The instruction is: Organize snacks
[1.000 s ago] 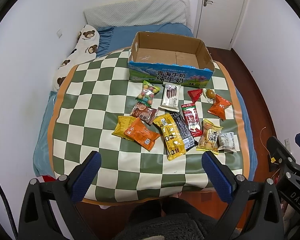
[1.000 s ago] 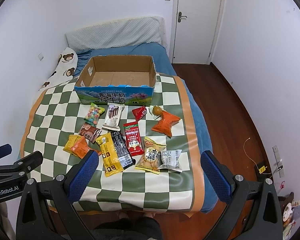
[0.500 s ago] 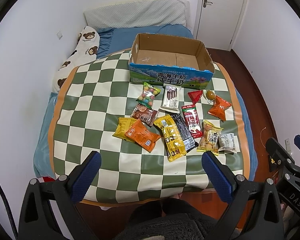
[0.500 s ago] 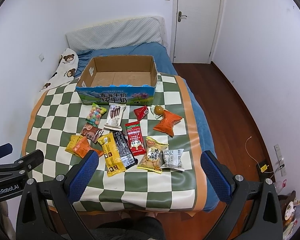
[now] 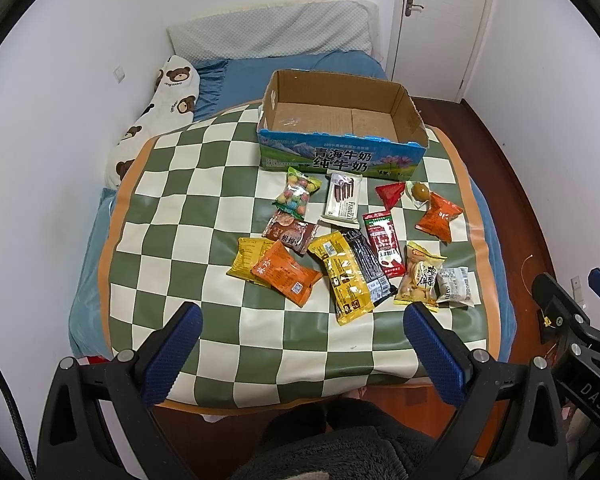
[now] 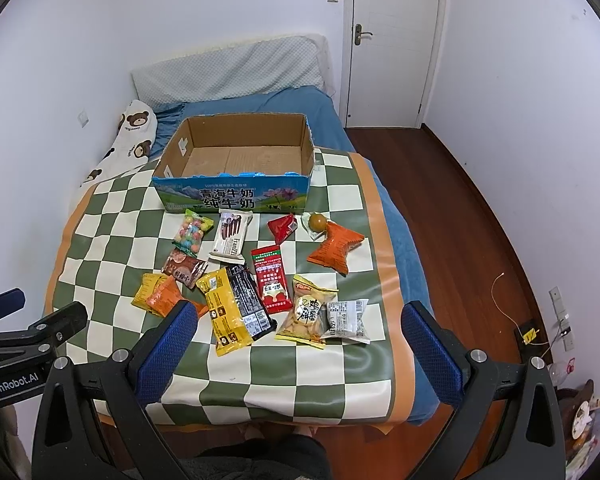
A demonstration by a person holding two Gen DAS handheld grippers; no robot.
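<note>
Several snack packets lie on a green-and-white checked cloth (image 5: 188, 208) on a bed. Among them are a yellow bar packet (image 5: 346, 278), an orange packet (image 5: 286, 272), a red sachet (image 5: 384, 242) and a candy bag (image 5: 296, 196). An empty cardboard box (image 5: 340, 120) stands behind them; it also shows in the right wrist view (image 6: 236, 160). My left gripper (image 5: 302, 344) is open and empty, above the cloth's near edge. My right gripper (image 6: 298, 344) is open and empty, near the yellow packet (image 6: 224, 312) and a clear packet (image 6: 346, 322).
A bear-print pillow (image 5: 156, 120) lies at the left against the wall. A grey headboard cushion (image 5: 268, 32) is at the back. A white door (image 6: 392, 40) and wooden floor (image 6: 480, 216) are to the right. The person's lap (image 5: 332, 440) is below.
Both grippers have drifted slightly forward toward the bed, so the cloth and snacks look a little nearer. Nothing has been touched.
</note>
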